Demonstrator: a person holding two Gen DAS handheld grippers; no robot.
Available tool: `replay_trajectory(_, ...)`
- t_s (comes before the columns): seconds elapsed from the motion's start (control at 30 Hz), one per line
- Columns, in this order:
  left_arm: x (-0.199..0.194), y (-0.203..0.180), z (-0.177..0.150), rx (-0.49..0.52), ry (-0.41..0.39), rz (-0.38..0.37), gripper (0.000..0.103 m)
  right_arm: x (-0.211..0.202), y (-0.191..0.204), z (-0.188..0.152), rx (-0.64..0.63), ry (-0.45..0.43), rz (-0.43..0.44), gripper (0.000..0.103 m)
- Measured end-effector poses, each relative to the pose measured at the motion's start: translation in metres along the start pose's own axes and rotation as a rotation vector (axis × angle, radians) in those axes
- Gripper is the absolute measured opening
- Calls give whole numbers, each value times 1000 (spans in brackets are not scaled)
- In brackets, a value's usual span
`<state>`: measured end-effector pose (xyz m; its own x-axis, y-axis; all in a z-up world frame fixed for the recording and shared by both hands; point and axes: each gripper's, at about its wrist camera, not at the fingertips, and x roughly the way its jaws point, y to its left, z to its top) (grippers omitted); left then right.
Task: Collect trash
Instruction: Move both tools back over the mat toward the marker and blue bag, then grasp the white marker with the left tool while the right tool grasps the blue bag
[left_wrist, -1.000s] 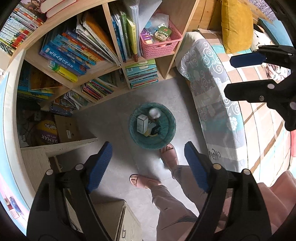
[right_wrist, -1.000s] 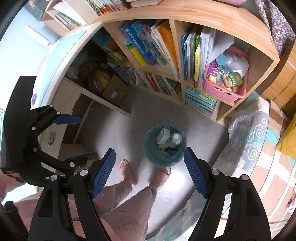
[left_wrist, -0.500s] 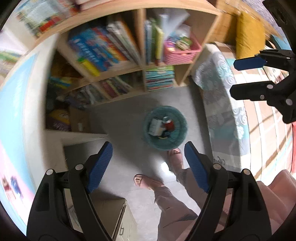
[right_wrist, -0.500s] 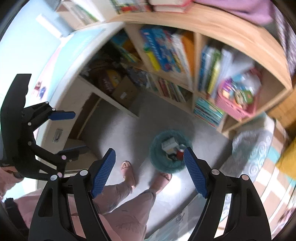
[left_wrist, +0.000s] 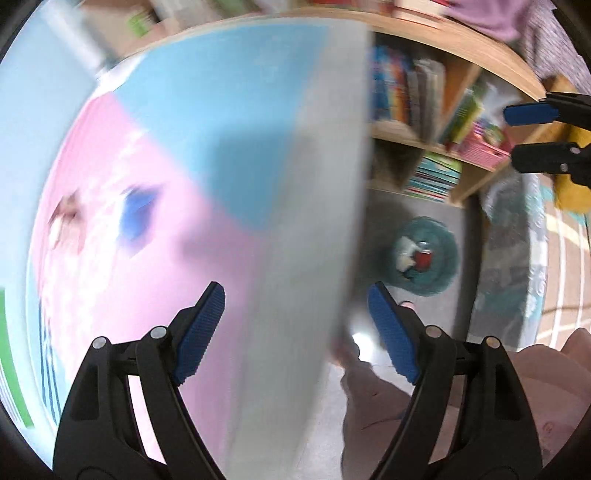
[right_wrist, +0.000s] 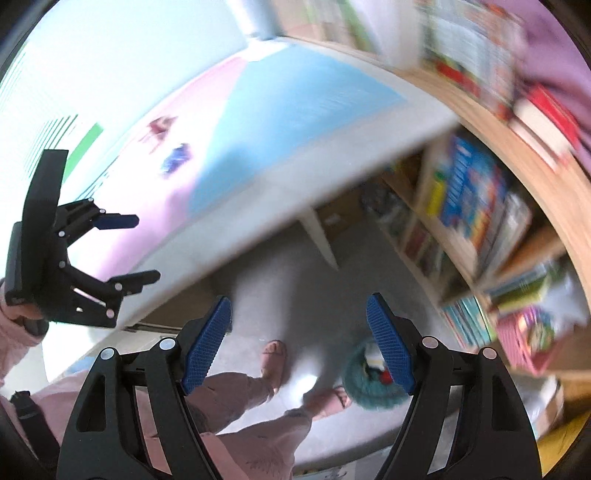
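Note:
A teal mesh trash bin (left_wrist: 424, 254) stands on the grey floor with a white box and a red item inside; it also shows in the right wrist view (right_wrist: 373, 384). My left gripper (left_wrist: 297, 332) is open and empty, above a desk edge. My right gripper (right_wrist: 299, 341) is open and empty, above the floor. Small blurred items, one reddish (left_wrist: 64, 218) and one blue (left_wrist: 138, 210), lie on the desk mat. Both views are motion-blurred.
A white desk (left_wrist: 317, 221) with a pink and blue mat (left_wrist: 166, 184) fills the left. A wooden bookshelf (right_wrist: 480, 206) with books and a pink basket (right_wrist: 532, 336) stands behind. A bed (left_wrist: 517, 258) is at right. The person's feet (right_wrist: 275, 354) are beside the bin.
Both grippers swung left, away from the bin and toward the desk top. The bin slid to the right in both views. Both grippers stayed open and empty.

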<state>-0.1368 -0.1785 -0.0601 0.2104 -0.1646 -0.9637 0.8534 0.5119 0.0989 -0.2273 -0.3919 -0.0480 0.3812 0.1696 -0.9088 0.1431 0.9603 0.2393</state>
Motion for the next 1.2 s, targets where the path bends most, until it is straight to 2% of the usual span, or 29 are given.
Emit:
replay_trajectory(0.27,2,102,-35,-108,1,69,78,41,100,66,-178,2,38,76)
replay_trajectory(0.47,7,155,-44,-140,-4,55,78,76,158,108,-279,27,42,76)
replay_trajectory(0.7,27,195,-33,-141,2,32,78,117,194,141,-371,81,24,76)
replay_trajectory(0.93,47,218,-17,-141,5,-17,78,159,204,164,-408,154,15,76)
replay_trajectory(1.03,58,225,-11,-123,13,-32,74,173,209,171,-432,175,20,76)
replay_trajectory(1.2,68,227,-4,-81,19,-63,61,193,214,177,-461,203,20,76)
